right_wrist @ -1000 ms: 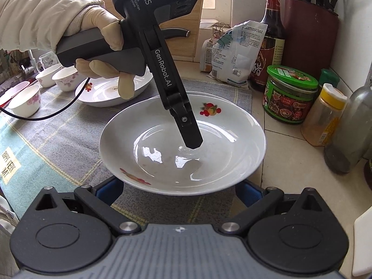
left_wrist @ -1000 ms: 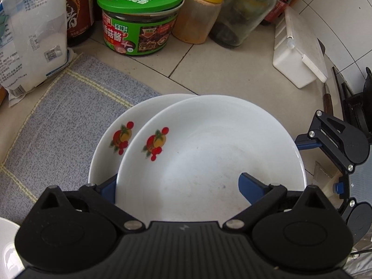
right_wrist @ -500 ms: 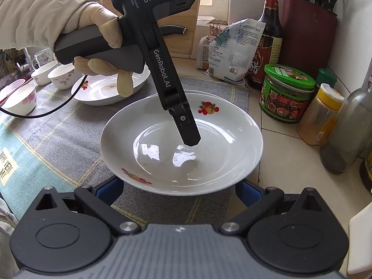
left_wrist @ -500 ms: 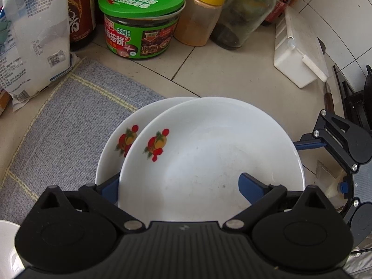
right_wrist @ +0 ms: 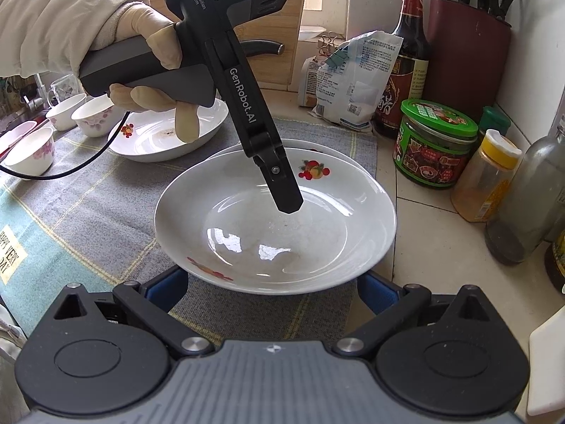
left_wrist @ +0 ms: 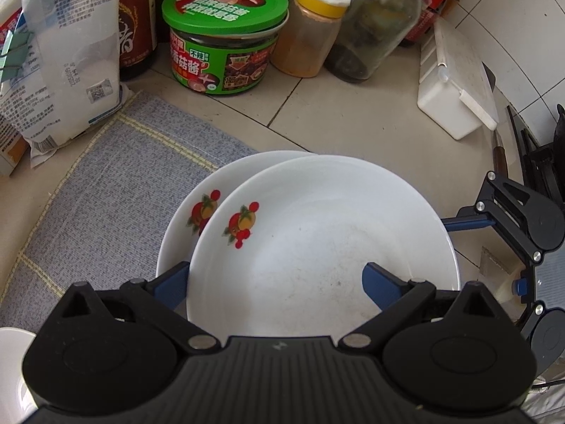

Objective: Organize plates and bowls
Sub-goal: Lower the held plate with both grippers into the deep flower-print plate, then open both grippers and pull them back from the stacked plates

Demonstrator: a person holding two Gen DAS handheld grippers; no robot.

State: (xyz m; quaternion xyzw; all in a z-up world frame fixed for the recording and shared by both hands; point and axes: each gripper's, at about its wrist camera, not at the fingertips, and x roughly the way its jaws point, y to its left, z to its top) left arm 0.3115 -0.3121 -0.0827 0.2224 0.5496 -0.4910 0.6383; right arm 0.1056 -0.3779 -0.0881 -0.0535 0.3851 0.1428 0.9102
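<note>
Left tongs (right_wrist: 287,205) unmoved, steeply downward

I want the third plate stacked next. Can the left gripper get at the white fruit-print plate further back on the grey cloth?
Probably yes: the left gripper hangs open over the top plate, and nothing lies between it and that far plate.

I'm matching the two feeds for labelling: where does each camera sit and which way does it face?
Left wrist: on the left hand-held gripper, looking steeply down at the top plate; its own blue fingers show.
Right wrist: on the right hand-held gripper, looking across the counter; a gloved hand shows.
Shared: stacked plates, green-lidded jar.
</note>
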